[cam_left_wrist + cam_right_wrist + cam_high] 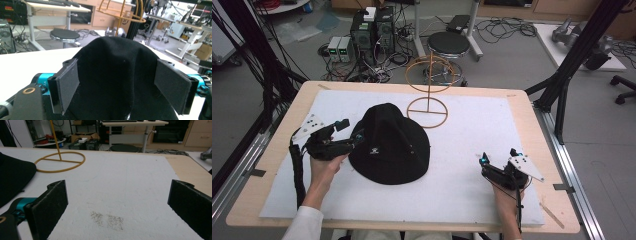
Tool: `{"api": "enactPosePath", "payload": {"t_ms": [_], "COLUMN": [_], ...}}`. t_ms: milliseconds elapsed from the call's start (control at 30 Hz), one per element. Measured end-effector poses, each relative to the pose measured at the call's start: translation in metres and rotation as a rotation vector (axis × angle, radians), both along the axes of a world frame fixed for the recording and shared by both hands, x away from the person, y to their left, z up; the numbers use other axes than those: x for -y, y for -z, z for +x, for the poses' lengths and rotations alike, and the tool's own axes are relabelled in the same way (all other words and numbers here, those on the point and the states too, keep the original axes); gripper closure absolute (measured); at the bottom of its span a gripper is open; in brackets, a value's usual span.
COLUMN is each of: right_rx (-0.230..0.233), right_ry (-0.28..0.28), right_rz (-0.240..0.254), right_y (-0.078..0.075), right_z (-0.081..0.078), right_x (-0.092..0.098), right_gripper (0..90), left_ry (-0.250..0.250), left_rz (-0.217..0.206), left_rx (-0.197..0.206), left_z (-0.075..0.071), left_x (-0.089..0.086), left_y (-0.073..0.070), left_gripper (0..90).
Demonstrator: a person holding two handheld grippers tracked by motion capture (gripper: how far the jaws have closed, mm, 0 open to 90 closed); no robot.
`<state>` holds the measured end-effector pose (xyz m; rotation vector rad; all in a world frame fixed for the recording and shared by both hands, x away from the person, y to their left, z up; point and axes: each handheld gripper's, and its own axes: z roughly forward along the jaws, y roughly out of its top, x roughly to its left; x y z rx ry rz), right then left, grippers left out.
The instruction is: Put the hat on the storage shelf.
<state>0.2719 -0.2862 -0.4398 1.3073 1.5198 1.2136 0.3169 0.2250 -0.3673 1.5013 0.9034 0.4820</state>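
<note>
A: Starting nearest the person: right gripper (499, 159) is sitting on the white mat (472, 185) at the near right corner, jaws spread wide, gripping nothing. Bare mat between the pads in its own view, plus a faint grey smudge (107, 219).

B: And the left one?

A: Left gripper (351, 134) is lying low at the near-left edge of the black hat (389, 145), jaws also wide open. In the left gripper view the pads (67, 82) are flanking the crown, hat cloth bulging up between them. Not clamping yet, I'd say. Can't tell if the pads are touching the fabric.

B: Where's the hat exactly?

A: Mid-mat, slightly left of centre, brim flat down. The wire stand (428, 82) is standing just behind it, its base ring (427, 112) near the far brim, apart as far as I can see.

B: How's it going to handle?

A: My guess: light, soft felt or cloth, crown denting under any squeeze. Not slippery against those fuzzy pads, not fragile. I'd be pinching the brim edge, or a fold of the crown low down; a single pinch is likely letting it droop, so the second gripper on the opposite brim would help.

B: Anything you can't make out?

A: Small white badge (375, 150) on the front, too small to read. The left gripper is hiding the near-left brim. Stand's top hoop is cut off in the left gripper view.
</note>
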Motion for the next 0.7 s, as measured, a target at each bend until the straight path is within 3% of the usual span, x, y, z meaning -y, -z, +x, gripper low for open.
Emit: {"api": "enactPosePath", "payload": {"t_ms": [300,467,700], "right_rx": [0.005,0.008,0.005], "right_ry": [-0.002,-0.004,-0.008], "right_rz": [0.008,0.005,0.005], "right_y": [0.000,0.000,0.000], "right_z": [0.000,0.000,0.000], "right_x": [0.000,0.000,-0.001], "right_gripper": [1.8,1.8,1.8], "left_ry": [0.004,0.037,0.041], "left_rz": [0.047,0.107,0.191], "left_rx": [-0.044,-0.064,-0.073], "left_z": [0.009,0.010,0.013], "left_x": [0.012,0.026,0.044], "left_y": [0.008,0.013,0.020], "left_gripper": [22.3,22.1,24.8]}}
